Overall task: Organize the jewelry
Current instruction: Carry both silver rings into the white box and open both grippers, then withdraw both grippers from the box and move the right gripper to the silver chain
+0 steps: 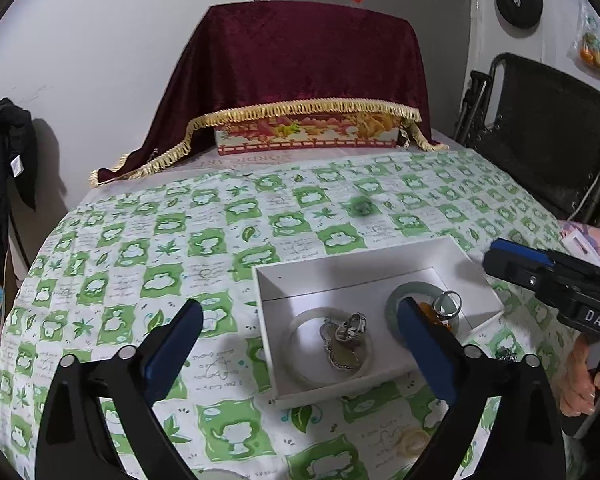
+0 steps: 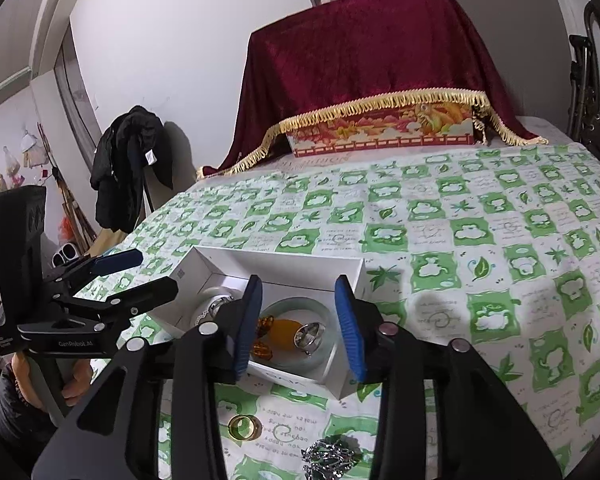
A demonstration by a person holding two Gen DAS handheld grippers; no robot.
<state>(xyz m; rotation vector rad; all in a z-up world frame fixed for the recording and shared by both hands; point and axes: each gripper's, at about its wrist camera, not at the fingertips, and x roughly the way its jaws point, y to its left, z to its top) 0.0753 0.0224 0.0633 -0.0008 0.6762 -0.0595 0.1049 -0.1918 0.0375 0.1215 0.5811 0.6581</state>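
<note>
Two loose pieces, gold ring (image 2: 244,427), silver chain (image 2: 330,456)

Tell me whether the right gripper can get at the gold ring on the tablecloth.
Probably yes: the gold ring lies bare outside the white box, below the right gripper, whose jaws are open and empty.

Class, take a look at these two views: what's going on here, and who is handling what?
A person holds a tool in each hand over a table with a green-patterned cloth, sorting jewelry into a white box. The box already holds two bangles, rings and an amber piece. The left tool is wide open and empty; the right tool hovers over the box, partly open, gripping nothing. A gold ring and a silver chain lie on the cloth outside the box.
</note>
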